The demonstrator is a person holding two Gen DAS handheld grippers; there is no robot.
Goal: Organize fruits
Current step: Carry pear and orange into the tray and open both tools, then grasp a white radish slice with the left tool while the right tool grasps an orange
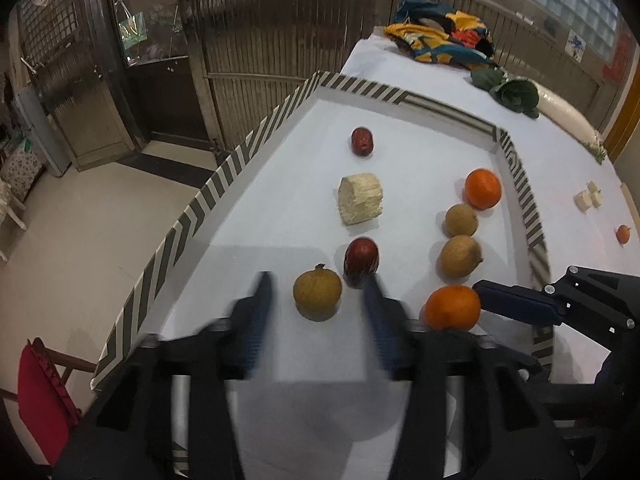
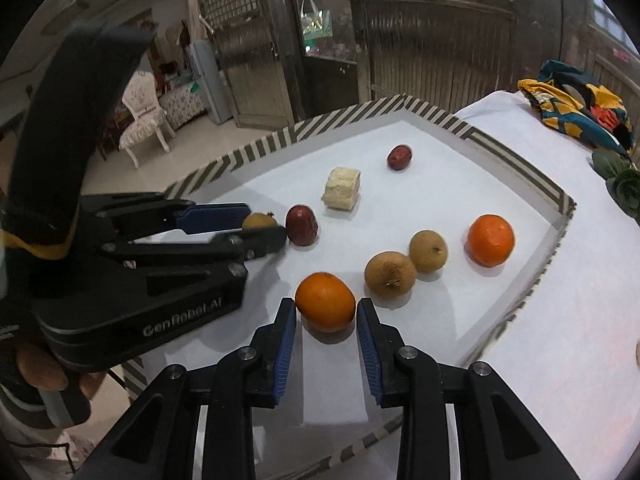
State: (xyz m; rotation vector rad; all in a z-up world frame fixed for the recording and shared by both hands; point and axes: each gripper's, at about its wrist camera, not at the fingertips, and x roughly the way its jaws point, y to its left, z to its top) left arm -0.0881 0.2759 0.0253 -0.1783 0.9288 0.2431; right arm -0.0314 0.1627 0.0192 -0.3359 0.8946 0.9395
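A white tray with a striped rim [image 1: 224, 178] [image 2: 516, 162] holds the fruit. My left gripper [image 1: 318, 284] is open, its fingers either side of a brown pear [image 1: 317, 297] [image 2: 260, 221], not touching. A dark red date [image 1: 361, 261] [image 2: 302, 225] lies just beyond. My right gripper [image 2: 326, 306] [image 1: 480, 286] has its jaws around an orange [image 2: 325, 301] [image 1: 453, 307]; whether they press on it is unclear. Two brown pears [image 1: 459, 257] [image 2: 390, 274], a second orange [image 1: 483, 188] [image 2: 491, 240], a pale cut block [image 1: 360, 199] [image 2: 341, 188] and a far date [image 1: 362, 141] [image 2: 399, 157] lie further in.
Beyond the tray, the white table carries a colourful cloth [image 1: 440, 38] [image 2: 576, 106], a green leafy vegetable [image 1: 516, 94] [image 2: 622, 188], a white radish [image 1: 568, 114], small pale blocks [image 1: 588, 198] and a small orange fruit [image 1: 623, 234]. A red chair [image 1: 38, 396] stands at left.
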